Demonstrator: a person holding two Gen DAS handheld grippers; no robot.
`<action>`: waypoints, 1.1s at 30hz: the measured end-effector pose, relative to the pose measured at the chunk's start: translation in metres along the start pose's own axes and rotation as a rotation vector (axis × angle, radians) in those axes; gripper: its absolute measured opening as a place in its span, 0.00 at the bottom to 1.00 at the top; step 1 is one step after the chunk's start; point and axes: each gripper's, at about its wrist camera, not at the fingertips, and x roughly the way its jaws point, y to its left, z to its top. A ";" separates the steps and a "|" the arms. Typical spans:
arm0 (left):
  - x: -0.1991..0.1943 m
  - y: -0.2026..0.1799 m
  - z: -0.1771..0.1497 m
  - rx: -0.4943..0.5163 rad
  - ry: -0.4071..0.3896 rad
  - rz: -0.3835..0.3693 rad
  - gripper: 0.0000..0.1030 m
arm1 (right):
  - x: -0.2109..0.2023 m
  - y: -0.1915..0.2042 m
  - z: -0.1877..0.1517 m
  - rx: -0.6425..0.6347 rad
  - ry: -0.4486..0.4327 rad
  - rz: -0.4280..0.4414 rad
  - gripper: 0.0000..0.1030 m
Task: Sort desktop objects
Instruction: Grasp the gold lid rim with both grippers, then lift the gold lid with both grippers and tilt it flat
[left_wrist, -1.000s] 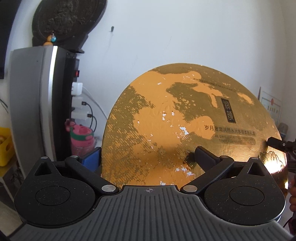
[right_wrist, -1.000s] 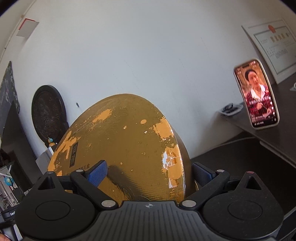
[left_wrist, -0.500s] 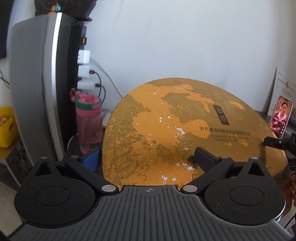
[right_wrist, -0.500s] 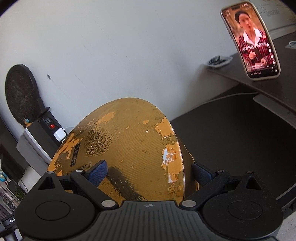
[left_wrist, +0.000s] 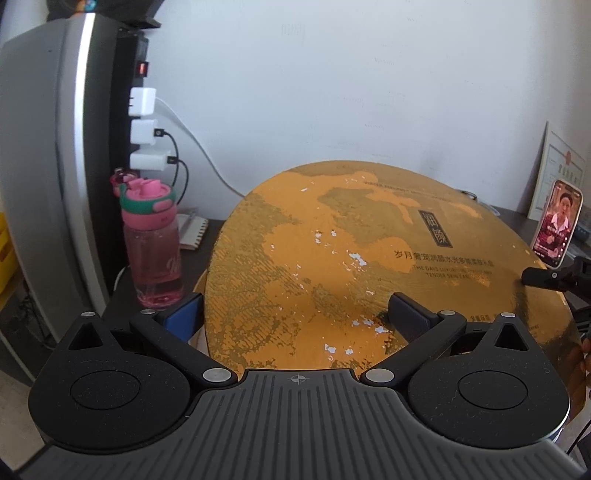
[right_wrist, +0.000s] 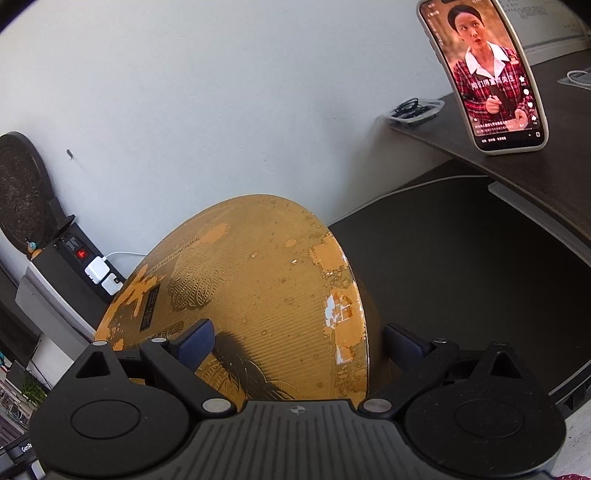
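I hold the round, worn gold cardboard gift box (left_wrist: 369, 266) tilted above the dark desk (right_wrist: 461, 266), my left gripper (left_wrist: 295, 314) and right gripper (right_wrist: 295, 339) each pinching its rim, apparently. It isn't set down; sorting looks barely begun.

A left hand-held gripper (left_wrist: 297, 314) straddles the near edge of a round gold box (left_wrist: 369, 266), one finger on each side. A pink water bottle (left_wrist: 153, 243) stands at left; a lit phone (left_wrist: 559, 223) leans upright at far right on the dark tabletop (left_wrist: 207, 240).
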 end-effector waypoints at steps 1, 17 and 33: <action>0.002 0.000 0.001 -0.001 0.003 -0.003 0.99 | 0.003 0.000 0.001 0.003 0.009 -0.006 0.96; 0.046 0.044 0.028 -0.062 0.071 0.017 0.99 | 0.065 0.037 0.027 -0.034 0.097 -0.038 0.96; 0.068 0.048 0.012 -0.084 0.112 0.048 0.99 | 0.078 0.031 0.025 -0.028 0.126 -0.048 0.96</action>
